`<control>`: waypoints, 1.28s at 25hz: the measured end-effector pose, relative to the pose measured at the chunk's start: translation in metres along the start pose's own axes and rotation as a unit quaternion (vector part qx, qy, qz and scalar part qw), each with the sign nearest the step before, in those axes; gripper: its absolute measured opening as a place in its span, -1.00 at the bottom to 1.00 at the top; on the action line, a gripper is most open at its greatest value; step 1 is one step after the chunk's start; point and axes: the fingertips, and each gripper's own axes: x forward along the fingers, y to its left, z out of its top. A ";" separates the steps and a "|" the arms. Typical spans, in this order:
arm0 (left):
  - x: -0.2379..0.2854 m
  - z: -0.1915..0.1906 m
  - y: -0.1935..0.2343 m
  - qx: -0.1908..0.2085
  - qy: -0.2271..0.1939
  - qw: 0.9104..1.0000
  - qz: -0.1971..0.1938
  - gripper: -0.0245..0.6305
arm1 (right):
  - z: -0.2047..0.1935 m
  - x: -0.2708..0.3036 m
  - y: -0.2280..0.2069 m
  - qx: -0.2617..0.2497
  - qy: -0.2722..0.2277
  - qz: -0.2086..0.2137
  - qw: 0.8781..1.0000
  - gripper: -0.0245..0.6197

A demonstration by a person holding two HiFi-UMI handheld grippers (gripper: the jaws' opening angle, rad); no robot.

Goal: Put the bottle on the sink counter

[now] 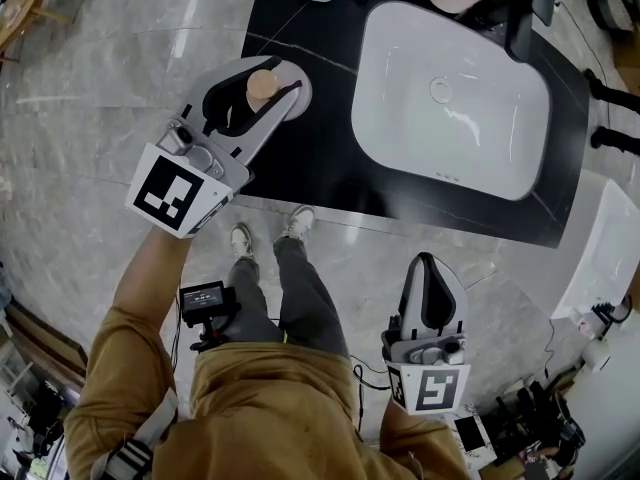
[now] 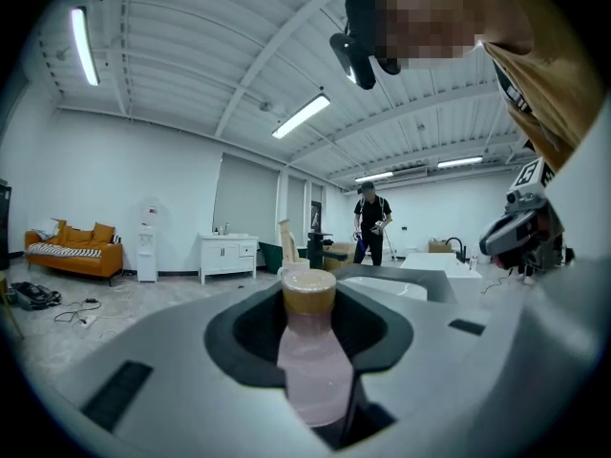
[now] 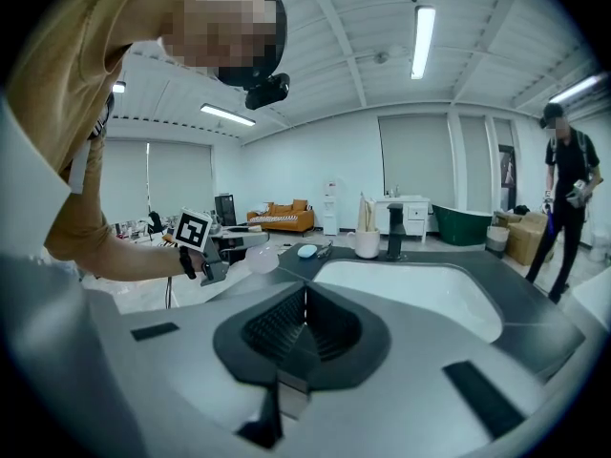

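The left gripper (image 1: pixel 272 96) is clamped on the bottle (image 1: pixel 263 86). The bottle stands upright between the jaws with its cap on top, and it hangs in the air just above the left edge of the counter (image 1: pixel 300 163). I judge the next move goes down and a little right, onto the dark strip between this edge and the sink (image 1: pixel 450 98). The right gripper (image 1: pixel 428 273) is low and well apart, its jaws together on nothing.
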 end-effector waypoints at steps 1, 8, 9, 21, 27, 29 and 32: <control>0.001 -0.002 0.000 0.000 0.002 1.000 0.000 -0.53 | 0.000 0.000 0.000 0.000 0.000 0.000 1.000 -0.90; 0.009 -0.014 0.002 -0.001 0.008 1.000 0.000 -0.53 | -0.001 0.000 -0.002 0.003 0.000 -0.001 1.000 -0.90; 0.009 -0.016 0.001 -0.001 0.009 1.000 0.000 -0.53 | -0.002 0.000 -0.002 0.004 0.000 0.000 1.000 -0.90; 0.019 -0.033 0.003 -0.003 0.018 1.000 0.000 -0.53 | -0.006 0.004 -0.002 0.008 0.005 0.001 1.000 -0.90; 0.021 -0.035 0.002 -0.004 0.018 1.000 -0.001 -0.53 | -0.006 0.004 -0.001 0.008 0.005 0.000 1.000 -0.90; 0.021 -0.035 0.002 -0.004 0.019 1.000 0.000 -0.53 | -0.005 0.004 0.000 0.008 0.005 0.000 1.000 -0.90; 0.024 -0.037 0.002 -0.001 0.021 1.000 -0.002 -0.53 | -0.006 0.004 -0.001 0.008 0.006 -0.001 1.000 -0.90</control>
